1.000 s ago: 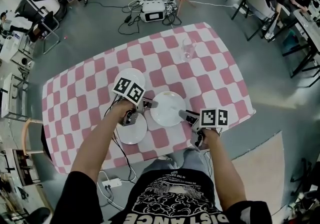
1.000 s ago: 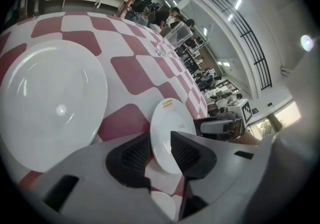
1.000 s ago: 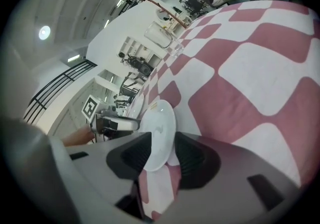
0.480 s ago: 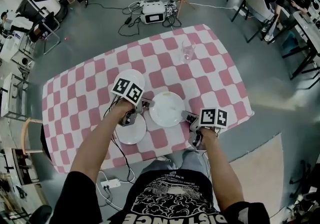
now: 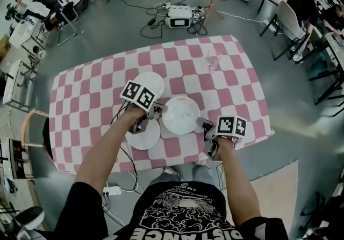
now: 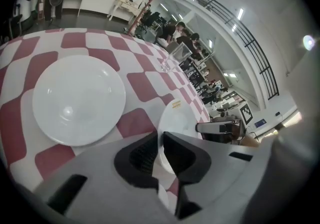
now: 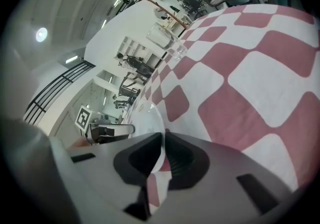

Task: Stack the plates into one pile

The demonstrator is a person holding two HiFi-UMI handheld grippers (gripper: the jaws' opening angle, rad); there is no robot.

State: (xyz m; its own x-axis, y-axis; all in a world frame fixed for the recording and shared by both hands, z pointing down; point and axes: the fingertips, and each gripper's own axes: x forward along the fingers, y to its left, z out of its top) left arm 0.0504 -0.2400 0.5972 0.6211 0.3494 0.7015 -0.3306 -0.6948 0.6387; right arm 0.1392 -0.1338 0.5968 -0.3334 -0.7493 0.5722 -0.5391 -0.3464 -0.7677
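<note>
Left gripper and right gripper: jaws clenched on opposite rims of middle plate (lifting step, probably). Next: carry it level onto near plate.

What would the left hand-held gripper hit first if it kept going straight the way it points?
Probably the right hand-held gripper, clamped on the far rim of the plate that both hold; depth is unclear.

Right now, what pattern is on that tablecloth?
The tablecloth has pink-and-white checks, clearest in the head view.
</note>
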